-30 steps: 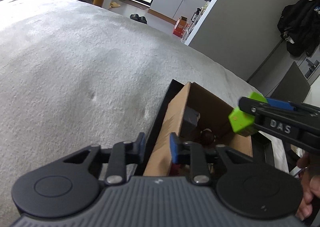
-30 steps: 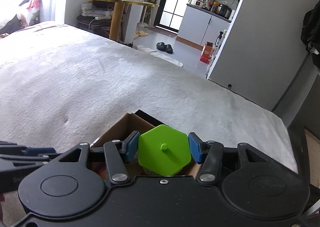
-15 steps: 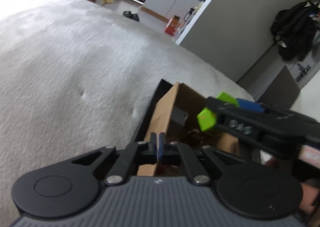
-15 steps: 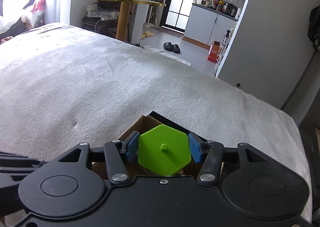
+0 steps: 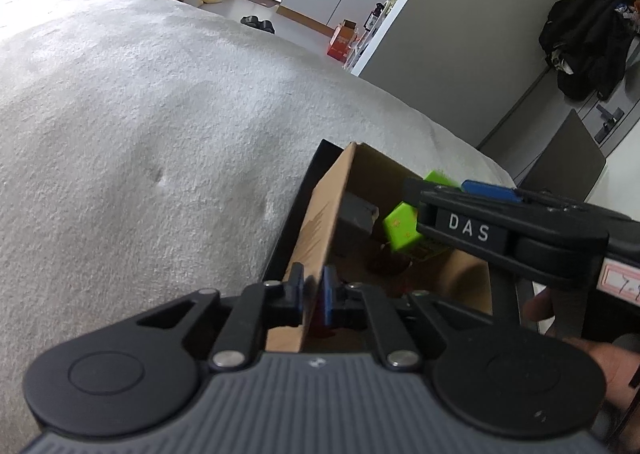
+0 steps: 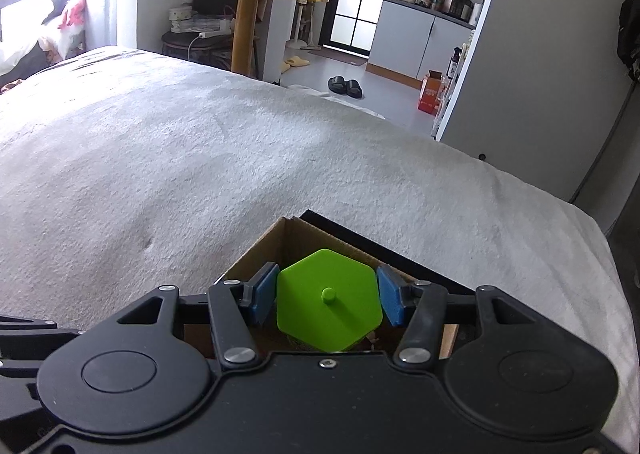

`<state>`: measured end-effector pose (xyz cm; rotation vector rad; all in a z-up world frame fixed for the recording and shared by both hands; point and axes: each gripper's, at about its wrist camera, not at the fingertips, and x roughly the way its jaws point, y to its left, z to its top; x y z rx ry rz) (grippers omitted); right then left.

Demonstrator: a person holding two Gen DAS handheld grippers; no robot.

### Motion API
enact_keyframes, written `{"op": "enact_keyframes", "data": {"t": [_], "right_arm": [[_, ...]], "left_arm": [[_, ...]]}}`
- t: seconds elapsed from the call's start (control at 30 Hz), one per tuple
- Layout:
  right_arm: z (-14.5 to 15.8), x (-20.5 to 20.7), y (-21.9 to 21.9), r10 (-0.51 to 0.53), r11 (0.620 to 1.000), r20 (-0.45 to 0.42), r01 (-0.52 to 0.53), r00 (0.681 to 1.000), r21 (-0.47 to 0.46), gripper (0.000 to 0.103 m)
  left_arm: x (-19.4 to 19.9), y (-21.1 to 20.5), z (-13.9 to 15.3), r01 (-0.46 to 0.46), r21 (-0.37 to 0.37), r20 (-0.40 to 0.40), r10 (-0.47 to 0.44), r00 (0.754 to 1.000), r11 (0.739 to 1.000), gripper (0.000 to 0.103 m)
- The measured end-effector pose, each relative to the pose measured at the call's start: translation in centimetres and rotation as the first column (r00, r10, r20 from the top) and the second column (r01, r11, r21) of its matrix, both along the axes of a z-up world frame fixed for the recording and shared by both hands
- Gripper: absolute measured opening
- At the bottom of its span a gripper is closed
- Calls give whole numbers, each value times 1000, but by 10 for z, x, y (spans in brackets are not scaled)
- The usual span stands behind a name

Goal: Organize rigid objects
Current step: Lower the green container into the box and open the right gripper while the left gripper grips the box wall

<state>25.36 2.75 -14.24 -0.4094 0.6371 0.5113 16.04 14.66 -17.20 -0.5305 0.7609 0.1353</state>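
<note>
Left tool (image 5: 311, 294): closed on the near left wall of the box (image 5: 320, 222), one pad outside, one inside.
Right tool (image 6: 327, 296): clamped on the green piece (image 6: 327, 300), a pad against each of two opposite sides.
Green piece: hexagonal, with a small knob on its face; held over the open box, seen from the left wrist at (image 5: 402, 228).
Box: brown cardboard, open-topped, sitting in a black tray (image 5: 296, 210) on the bed (image 5: 140, 114); dark items lie inside, too unclear to name.
</note>
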Motion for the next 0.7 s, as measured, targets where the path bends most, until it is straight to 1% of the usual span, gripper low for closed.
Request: {"op": "enact_keyframes", "data": {"t": [0.13,0.23,0.37,0.43,0.5,0.6,0.7], "right_arm": [[4,-3,-5,-8,1000,23,8,1000,-7,60],[8,-6,-15,-15,1000,28,15,999,-14,62],[14,-14,-33,-36,999,33,36,999,-16,68],[18,-19,-42,-45,999,34,46,998,-4,70],[22,-24,-52,-54,998,30,53,998,13,73],[27,-32,-66,-54,998,25,53,998,43,74],[28,-36,-78,-64,995,22,62,998,81,76]], "left_arm": [[-1,0,0,1,1,4,-1,1000,1000,8],[-1,-3,0,7,27,7,-8,1000,1000,8],[-2,-5,0,20,52,12,-21,1000,998,8],[-1,-4,0,20,49,12,-21,1000,999,8],[-1,-7,2,23,65,7,-24,1000,998,8],[0,-11,4,27,88,-2,-27,1000,996,8],[0,-13,6,27,93,-30,-24,999,995,8]]}}
